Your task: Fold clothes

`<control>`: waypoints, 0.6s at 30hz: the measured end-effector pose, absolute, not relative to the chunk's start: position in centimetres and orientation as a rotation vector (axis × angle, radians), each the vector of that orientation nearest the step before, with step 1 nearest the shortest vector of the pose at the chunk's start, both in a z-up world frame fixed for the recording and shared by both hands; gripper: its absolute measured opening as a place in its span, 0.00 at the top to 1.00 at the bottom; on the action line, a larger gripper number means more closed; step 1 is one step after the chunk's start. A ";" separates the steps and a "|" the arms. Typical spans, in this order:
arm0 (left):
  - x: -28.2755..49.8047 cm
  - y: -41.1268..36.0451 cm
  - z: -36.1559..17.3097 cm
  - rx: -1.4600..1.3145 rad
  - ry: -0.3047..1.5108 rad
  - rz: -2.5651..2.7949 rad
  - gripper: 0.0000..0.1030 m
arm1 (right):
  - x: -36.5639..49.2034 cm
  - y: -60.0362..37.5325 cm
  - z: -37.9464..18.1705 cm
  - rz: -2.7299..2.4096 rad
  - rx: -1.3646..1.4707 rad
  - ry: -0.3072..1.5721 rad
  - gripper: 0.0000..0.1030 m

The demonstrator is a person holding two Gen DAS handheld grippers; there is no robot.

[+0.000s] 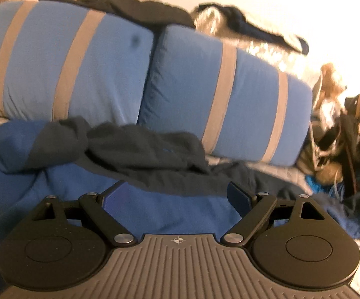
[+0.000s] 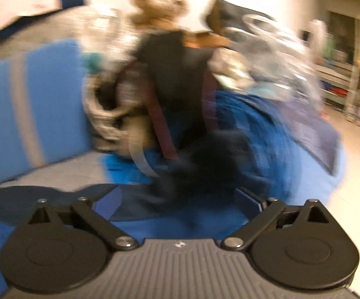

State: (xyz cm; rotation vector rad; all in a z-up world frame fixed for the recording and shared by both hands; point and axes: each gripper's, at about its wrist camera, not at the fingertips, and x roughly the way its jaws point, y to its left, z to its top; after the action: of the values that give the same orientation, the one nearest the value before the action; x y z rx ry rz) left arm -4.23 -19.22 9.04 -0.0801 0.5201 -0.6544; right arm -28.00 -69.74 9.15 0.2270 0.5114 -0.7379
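Nearest the cameras: left gripper [image 1: 177, 199] and right gripper [image 2: 177, 203], fingers spread wide, nothing clamped.
Garment: blue-and-dark top [image 1: 140, 154], crumpled just ahead.
Behind: striped pillows [image 1: 105, 67].
Right side: cluttered pile [image 2: 175, 79], blurred.

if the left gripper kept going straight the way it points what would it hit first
Most likely the dark garment crumpled on the blue cloth, just ahead of the open left gripper. The striped blue pillows lie behind it. Depth is hard to judge in this fisheye view.
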 end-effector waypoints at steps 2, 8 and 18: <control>-4.5 -18.7 10.1 -0.075 0.494 -0.639 0.16 | -26.5 -67.1 10.0 -0.655 0.208 0.497 0.00; -5.1 -16.1 14.8 0.021 0.432 -0.616 0.16 | -22.2 -59.8 12.4 -0.420 0.167 0.457 0.00; -4.1 -9.6 24.0 0.116 0.297 -0.490 0.16 | -19.3 -50.5 17.9 -0.054 0.080 0.335 0.00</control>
State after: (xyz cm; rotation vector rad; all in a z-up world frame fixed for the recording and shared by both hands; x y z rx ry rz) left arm -4.06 -9.64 24.04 0.1161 0.2970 -0.4902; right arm -19.32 -50.53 17.92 0.0802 0.3354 -0.0544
